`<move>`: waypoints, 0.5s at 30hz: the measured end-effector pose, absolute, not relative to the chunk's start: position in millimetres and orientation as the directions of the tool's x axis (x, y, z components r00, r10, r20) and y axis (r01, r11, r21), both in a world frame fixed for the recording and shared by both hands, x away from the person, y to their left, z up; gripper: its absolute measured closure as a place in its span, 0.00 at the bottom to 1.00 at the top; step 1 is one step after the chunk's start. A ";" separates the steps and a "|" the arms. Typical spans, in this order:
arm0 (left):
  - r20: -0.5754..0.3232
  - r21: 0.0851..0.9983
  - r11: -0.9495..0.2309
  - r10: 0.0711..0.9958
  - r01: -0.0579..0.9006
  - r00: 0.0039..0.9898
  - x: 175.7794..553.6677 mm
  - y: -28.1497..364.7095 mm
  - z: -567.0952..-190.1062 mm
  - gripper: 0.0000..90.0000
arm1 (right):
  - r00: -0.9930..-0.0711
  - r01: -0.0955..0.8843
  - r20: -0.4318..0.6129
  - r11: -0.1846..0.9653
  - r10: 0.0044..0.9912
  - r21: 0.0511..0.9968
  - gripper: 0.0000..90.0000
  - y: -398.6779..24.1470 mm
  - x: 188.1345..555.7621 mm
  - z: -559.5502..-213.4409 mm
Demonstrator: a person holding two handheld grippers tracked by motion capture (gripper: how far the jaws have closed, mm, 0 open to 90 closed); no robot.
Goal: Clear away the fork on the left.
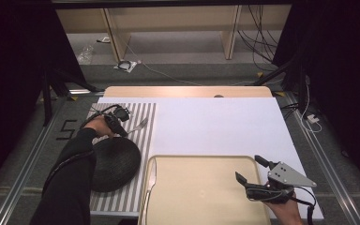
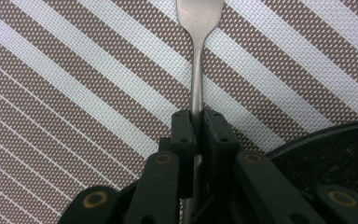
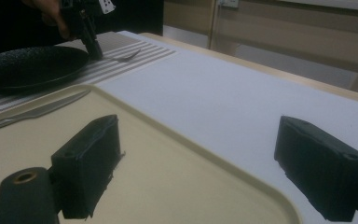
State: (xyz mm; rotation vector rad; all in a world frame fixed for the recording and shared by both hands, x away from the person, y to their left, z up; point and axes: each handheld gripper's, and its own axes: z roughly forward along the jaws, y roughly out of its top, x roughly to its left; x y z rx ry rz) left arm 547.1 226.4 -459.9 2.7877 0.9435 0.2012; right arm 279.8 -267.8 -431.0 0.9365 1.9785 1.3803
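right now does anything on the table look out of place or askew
The knife lies half on the beige tray, resting across its left rim rather than flat on the striped placemat. The fork lies at a slant beyond the black plate, its handle pinched in the left claw. Nothing spilled or damaged.

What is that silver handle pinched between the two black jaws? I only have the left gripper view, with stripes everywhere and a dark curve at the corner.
Observer: It is a fork, lying on a striped placemat; the left gripper is shut on its handle.
Operator: And the dark curve?
Observer: That is the rim of a round black plate, sitting on the same placemat nearer the person.
Operator: Is anything else set out?
Observer: A beige tray lies beside the placemat, with a knife along its left edge.
Operator: What is the other hand doing?
Observer: The right gripper hovers open over the tray's right side, holding nothing.
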 end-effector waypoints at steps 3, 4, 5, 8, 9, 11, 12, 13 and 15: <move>0.087 0.230 -0.780 0.612 0.582 0.786 547.0 227.3 -460.2 0.92 | -0.608 0.232 -0.045 0.231 0.793 0.945 0.17 -267.8 279.5 -430.9; 0.100 0.231 -0.783 0.609 0.577 0.787 546.9 227.4 -459.9 0.92 | -0.608 0.232 -0.045 0.231 0.793 0.945 0.17 -267.9 279.6 -431.0; 0.117 0.231 -0.787 0.606 0.571 0.787 546.6 227.5 -459.4 0.92 | -0.608 0.232 -0.044 0.231 0.793 0.945 0.17 -267.9 279.7 -431.0; 0.177 0.247 -0.795 0.598 0.553 0.781 546.6 228.6 -455.1 0.92 | -0.608 0.230 -0.045 0.230 0.793 0.946 0.17 -268.0 280.0 -431.1; 0.197 0.257 -0.796 0.598 0.548 0.777 546.9 229.3 -453.2 0.92 | -0.608 0.230 -0.045 0.230 0.793 0.946 0.17 -268.1 279.9 -431.0; 0.225 0.271 -0.795 0.600 0.542 0.768 546.6 230.2 -449.5 0.92 | -0.607 0.231 -0.045 0.230 0.793 0.945 0.17 -267.9 279.7 -430.9; 0.248 0.274 -0.801 0.594 0.533 0.765 546.3 230.6 -447.5 0.92 | -0.607 0.232 -0.044 0.230 0.793 0.945 0.17 -267.9 279.6 -430.8; 0.264 0.275 -0.803 0.592 0.529 0.762 546.0 231.0 -445.3 0.92 | -0.607 0.232 -0.043 0.229 0.793 0.945 0.17 -267.9 279.5 -430.8; 0.283 0.293 -0.803 0.591 0.519 0.755 544.9 232.2 -440.7 0.92 | -0.607 0.232 -0.044 0.229 0.793 0.945 0.17 -267.9 279.5 -430.8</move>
